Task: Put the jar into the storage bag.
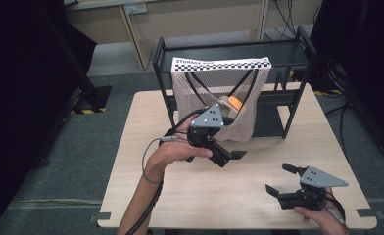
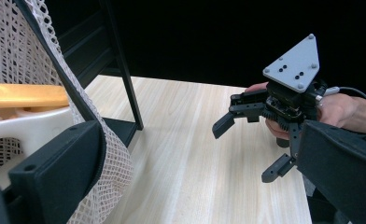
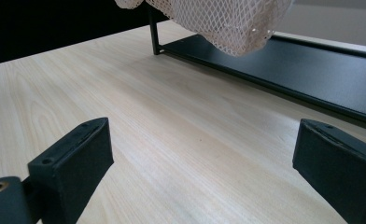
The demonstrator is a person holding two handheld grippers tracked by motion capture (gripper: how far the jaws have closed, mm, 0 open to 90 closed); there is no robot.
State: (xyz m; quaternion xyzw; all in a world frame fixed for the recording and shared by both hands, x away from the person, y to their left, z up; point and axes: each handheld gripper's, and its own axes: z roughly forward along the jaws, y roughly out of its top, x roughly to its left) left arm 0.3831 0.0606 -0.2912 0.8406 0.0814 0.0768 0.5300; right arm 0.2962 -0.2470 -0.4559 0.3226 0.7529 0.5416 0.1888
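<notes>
The left gripper (image 1: 228,147) has its jaws spread wide at the centre of the high view, just beside the pale mesh bag (image 1: 217,98) hanging from the black metal rack (image 1: 298,54). A white and orange object (image 2: 27,112) sits inside the mesh, against one jaw. Lower right, the right gripper (image 1: 283,178) gapes open above the light wooden table (image 1: 219,196).

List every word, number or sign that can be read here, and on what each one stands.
"STORAGE": on the white checkered strip along the top of the mesh bag hanging on the black rack; the word after it is too blurred to read.
No other text can be read.
</notes>
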